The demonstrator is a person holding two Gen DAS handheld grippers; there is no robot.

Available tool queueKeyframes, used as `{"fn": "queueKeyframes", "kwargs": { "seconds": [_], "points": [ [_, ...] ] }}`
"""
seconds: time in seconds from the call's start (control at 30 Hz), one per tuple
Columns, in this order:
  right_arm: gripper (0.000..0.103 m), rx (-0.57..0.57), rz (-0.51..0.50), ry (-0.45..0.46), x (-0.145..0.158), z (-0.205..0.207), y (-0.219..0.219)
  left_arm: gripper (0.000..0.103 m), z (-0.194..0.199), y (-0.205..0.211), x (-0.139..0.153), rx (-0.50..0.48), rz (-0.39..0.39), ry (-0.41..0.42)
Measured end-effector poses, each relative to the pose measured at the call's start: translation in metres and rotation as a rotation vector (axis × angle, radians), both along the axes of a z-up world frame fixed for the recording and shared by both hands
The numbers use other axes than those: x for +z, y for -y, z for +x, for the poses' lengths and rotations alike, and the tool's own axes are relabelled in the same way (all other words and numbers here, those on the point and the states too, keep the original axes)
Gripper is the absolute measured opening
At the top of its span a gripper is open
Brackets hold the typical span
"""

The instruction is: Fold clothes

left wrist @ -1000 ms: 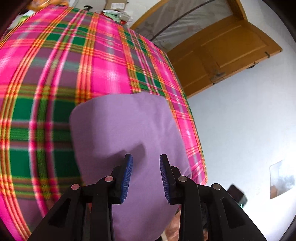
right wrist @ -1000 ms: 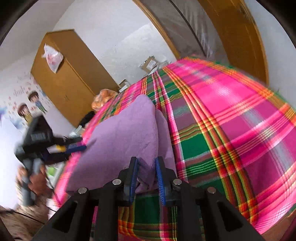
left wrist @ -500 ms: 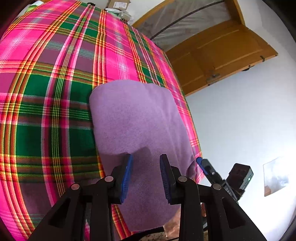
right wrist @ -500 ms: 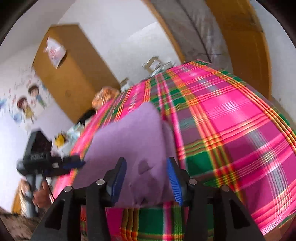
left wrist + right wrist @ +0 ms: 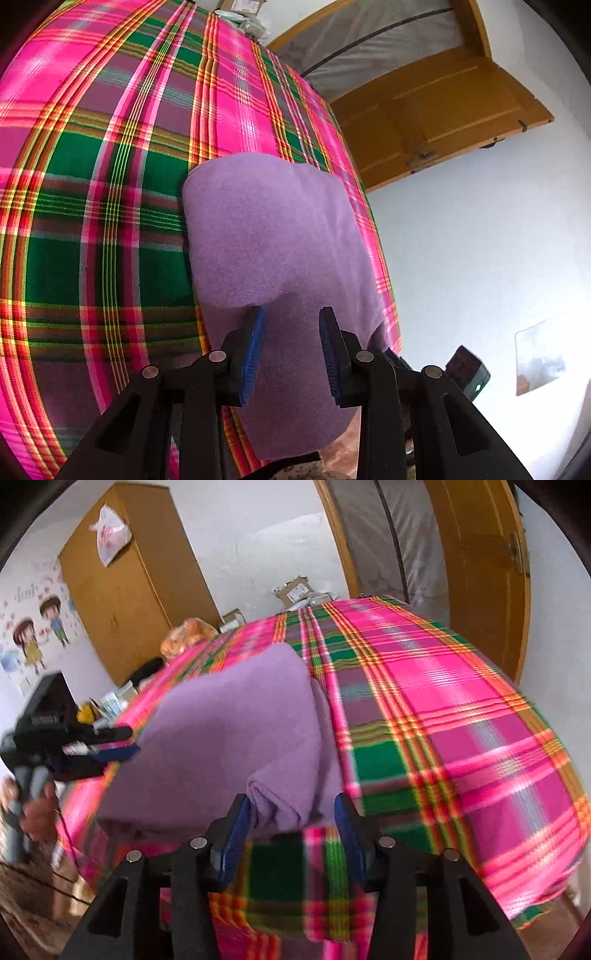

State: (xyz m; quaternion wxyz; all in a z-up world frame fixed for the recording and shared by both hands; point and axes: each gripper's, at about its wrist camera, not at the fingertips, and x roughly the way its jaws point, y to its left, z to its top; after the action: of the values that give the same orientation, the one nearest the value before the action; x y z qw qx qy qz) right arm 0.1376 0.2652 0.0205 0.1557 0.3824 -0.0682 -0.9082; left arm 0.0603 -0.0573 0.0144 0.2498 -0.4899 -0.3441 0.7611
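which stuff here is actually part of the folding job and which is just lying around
Part of the job:
- purple cloth, folded, lying on the plaid bedspread
- left gripper, open
- right gripper, open

Just lying about:
- wooden wardrobe with a plastic bag on it
- cardboard boxes beyond the bed
- wooden door
- cartoon wall stickers

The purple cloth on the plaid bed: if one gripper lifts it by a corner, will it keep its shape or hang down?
The purple cloth would probably droop: its near corner already lies in soft rolled folds. It looks fleecy, so likely not slippery. Its end hangs over the plaid bed edge in the left wrist view, so a push might slide it off.
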Motion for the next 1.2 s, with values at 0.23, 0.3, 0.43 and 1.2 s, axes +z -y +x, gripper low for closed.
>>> {"fn": "queueKeyframes", "kwargs": {
  "seconds": [0.23, 0.3, 0.43, 1.2],
  "points": [
    [0.05, -0.026, 0.121, -0.095, 0.008, 0.016, 0.01, 0.032, 0.003, 0.001, -0.002, -0.001, 0.002, 0.003],
    [0.05, -0.033, 0.148, -0.122, 0.011, 0.02, 0.013, 0.032, 0.003, 0.002, -0.003, 0.001, 0.006, 0.006],
    [0.05, -0.052, 0.131, -0.124, 0.013, 0.023, 0.008, 0.032, 0.004, 0.001, -0.004, 0.006, 0.011, 0.008],
    [0.051, -0.177, 0.181, -0.104, -0.004, 0.01, -0.004, 0.032, 0.007, -0.002, -0.01, 0.01, 0.021, 0.013]
  ]
}}
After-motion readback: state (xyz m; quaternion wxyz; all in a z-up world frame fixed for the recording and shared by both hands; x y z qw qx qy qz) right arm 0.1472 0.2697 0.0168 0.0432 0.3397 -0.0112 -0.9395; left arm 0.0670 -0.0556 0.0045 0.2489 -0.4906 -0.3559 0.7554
